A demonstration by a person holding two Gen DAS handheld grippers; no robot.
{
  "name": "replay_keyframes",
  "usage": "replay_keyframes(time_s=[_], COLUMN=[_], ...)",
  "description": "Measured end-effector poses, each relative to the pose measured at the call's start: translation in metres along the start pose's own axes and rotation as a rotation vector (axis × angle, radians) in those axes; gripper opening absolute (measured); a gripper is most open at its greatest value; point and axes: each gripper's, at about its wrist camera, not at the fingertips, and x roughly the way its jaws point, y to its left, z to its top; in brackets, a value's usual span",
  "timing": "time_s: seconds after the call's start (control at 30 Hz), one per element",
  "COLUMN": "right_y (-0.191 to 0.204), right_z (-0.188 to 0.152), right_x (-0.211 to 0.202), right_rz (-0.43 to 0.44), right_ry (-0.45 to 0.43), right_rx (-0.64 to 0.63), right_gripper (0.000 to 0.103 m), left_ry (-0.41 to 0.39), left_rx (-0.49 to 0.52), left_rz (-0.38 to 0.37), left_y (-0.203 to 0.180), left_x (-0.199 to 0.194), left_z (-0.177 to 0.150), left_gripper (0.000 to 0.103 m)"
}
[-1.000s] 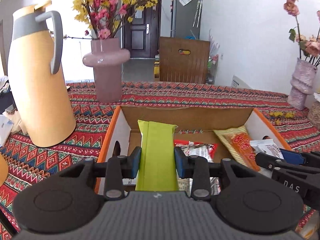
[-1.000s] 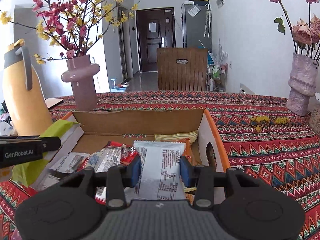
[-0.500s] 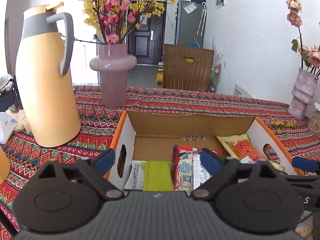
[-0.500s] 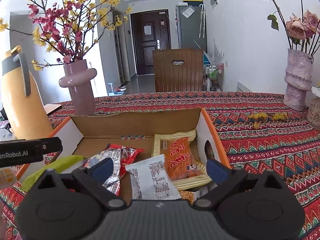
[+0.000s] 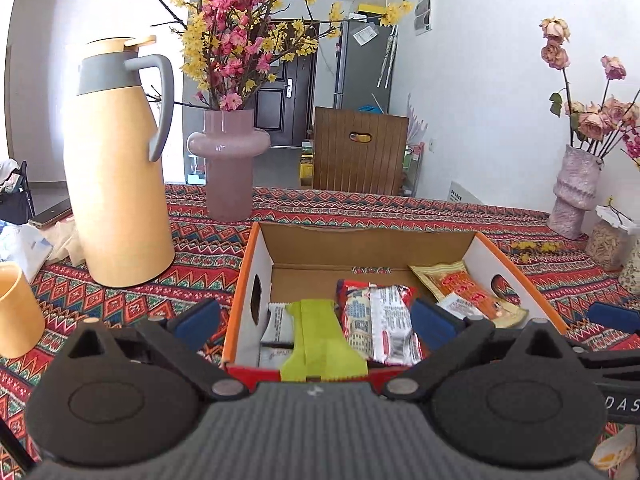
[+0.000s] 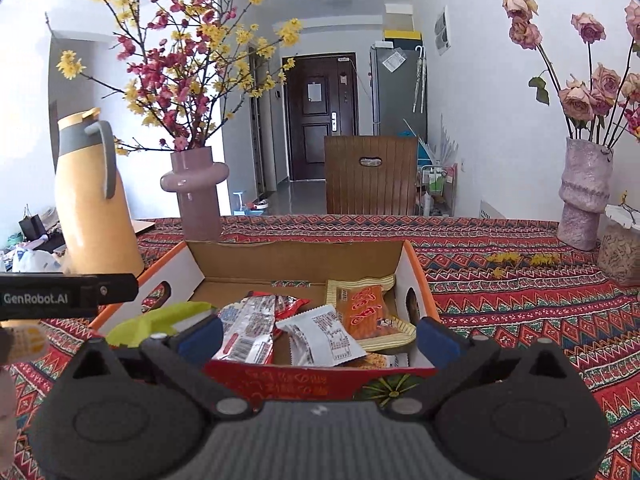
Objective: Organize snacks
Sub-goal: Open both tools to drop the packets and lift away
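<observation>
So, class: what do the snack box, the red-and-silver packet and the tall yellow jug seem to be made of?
Snack box: corrugated cardboard, apparently; matte brown inside, printed white-orange walls.
Red-and-silver packet: probably metallised plastic film; crinkled and shiny.
Yellow jug: likely matte plastic or coated metal, with a grey handle.

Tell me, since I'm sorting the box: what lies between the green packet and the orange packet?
In the left wrist view, a red-and-silver packet lies between the green packet and the orange packet, inside the cardboard box.
</observation>
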Motion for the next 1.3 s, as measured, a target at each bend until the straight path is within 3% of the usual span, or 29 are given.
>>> replay_keyframes(time_s=[0.4,1.0,1.17,1.3], right_y=[0.010,0.022,0.037,0.046], right_z=[-0.037,-0.097,-0.102,-0.108], right_x=[-0.059,-0.089,-0.091,-0.084], right_rz=[0.026,0.031,0.045,0.040], right_ry=[0.000,0.116,0.126,0.167], right_rx=[0.005,0.021,0.004,-0.001], right_gripper=[0.103,0.103,0.091,0.073], left_ry=[-0.009,0.099,0.106,0.104], left_rx=[0.016,-0.007,-0.012,-0.006], left_rz=[-0.030,-0.031,-0.037,-0.054], left_y=[0.012,0.034,0.033,0.031], left_x=[-0.056,-0.080,-0.084,-0.089], left_z=[-0.038,-0.099,-0.101,-0.104], left_gripper=[0.103,0.103,0.103,0.103])
